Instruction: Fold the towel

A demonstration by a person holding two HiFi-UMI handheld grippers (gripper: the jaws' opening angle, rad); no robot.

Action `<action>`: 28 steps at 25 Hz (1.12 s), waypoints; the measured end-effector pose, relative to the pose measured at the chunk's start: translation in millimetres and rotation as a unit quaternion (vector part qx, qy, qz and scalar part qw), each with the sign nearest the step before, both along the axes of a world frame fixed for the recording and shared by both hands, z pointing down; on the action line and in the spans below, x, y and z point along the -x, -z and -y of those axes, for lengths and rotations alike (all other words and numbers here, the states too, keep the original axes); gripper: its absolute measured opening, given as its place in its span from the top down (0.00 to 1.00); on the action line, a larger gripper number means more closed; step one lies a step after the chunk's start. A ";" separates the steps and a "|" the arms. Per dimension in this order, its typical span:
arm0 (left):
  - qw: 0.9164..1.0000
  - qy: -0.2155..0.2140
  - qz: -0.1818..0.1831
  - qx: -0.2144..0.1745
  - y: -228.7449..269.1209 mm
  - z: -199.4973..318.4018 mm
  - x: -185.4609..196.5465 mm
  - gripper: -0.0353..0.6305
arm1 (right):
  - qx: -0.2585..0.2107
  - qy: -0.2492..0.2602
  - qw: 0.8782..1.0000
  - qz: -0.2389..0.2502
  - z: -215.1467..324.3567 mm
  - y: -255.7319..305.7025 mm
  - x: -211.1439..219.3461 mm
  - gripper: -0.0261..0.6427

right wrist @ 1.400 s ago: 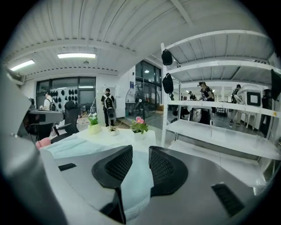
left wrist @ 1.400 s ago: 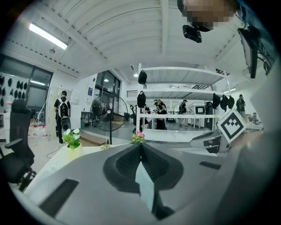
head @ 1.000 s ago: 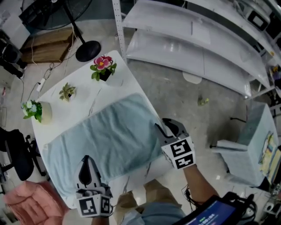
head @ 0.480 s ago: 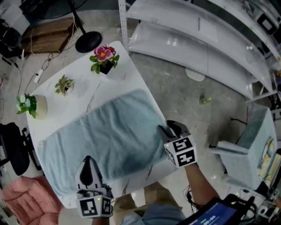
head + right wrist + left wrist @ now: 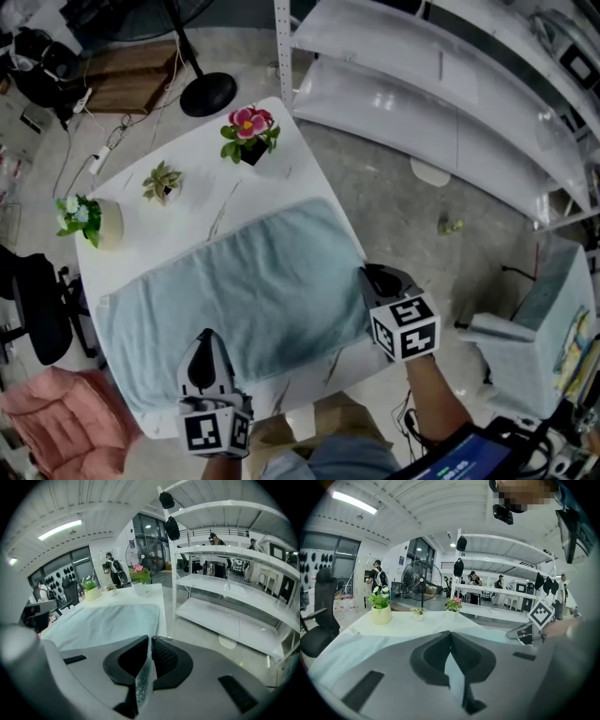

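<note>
The towel (image 5: 234, 291), pale blue, lay spread flat on a white table (image 5: 192, 202) with thin grey veins, and it covered most of the lower half of the tabletop in the head view. The left gripper (image 5: 208, 337) was at the lower left of the frame, on the near edge of the towel, and its jaws were together with a thin strip of the blue cloth pinched between them. The right gripper (image 5: 367, 275) stood at the lower right corner of the towel; its jaws had just been closing, and they pressed on a fold of towel fabric. Along the bare upper part of the table stood three small plants: a pot with pink flowers (image 5: 248, 131) at the top, a small green succulent (image 5: 164, 180) beside it on the left, and a cream pot with white flowers (image 5: 91, 220) at the left edge. Around the table was a grey concrete floor (image 5: 394, 216). White metal shelving (image 5: 450, 84) filled the upper right of the frame, the round black base of a standing fan (image 5: 208, 94) was at the top, a black office chair (image 5: 33, 309) at the left edge, and a pink cushion (image 5: 47, 427) in the lower left corner.
</note>
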State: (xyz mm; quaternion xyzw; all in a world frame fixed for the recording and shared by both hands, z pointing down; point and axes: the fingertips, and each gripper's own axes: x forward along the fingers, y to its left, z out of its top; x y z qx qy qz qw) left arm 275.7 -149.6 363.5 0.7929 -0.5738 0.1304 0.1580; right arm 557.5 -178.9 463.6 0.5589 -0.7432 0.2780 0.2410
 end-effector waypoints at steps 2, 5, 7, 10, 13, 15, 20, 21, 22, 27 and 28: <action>1.000 0.001 -0.003 0.003 1.6 -0.3 -0.9 0.94 | -0.013 0.002 1.000 -0.001 2.5 17.0 4.8 0.90; 1.000 -0.002 -0.007 0.000 6.7 -1.2 -2.3 0.94 | -0.031 0.009 0.999 -0.001 6.7 41.5 16.4 0.90; 1.000 0.005 -0.004 0.015 4.1 -3.0 1.6 0.94 | -0.042 0.017 0.999 -0.002 9.5 56.3 27.2 0.90; 0.999 0.026 -0.008 0.034 3.6 -3.5 13.3 0.94 | -0.056 0.029 0.998 -0.006 13.2 77.0 45.3 0.90; 0.999 0.031 -0.012 0.021 11.5 -3.5 25.9 0.94 | -0.071 0.042 0.997 -0.010 17.8 93.7 66.5 0.90; 0.999 0.034 -0.017 0.010 17.6 -4.9 37.9 0.94 | -0.080 0.050 0.995 -0.016 21.1 103.4 81.8 0.90; 0.998 0.053 -0.034 0.001 30.9 -10.8 83.9 0.94 | -0.100 0.067 0.992 -0.034 23.8 125.4 129.5 0.90; 0.998 0.057 -0.037 0.002 32.3 -12.4 94.9 0.94 | -0.103 0.072 0.991 -0.038 24.0 129.3 140.8 0.90; 0.997 0.061 -0.040 0.002 33.1 -14.5 106.2 0.94 | -0.106 0.076 0.991 -0.042 23.8 132.8 152.2 0.90; 0.996 0.074 -0.053 -0.003 43.5 -27.1 163.8 0.94 | -0.113 0.084 0.988 -0.055 18.7 145.1 211.8 0.90; 0.996 0.073 -0.057 -0.006 43.8 -30.3 174.9 0.94 | -0.114 0.086 0.988 -0.057 17.7 146.5 225.1 0.90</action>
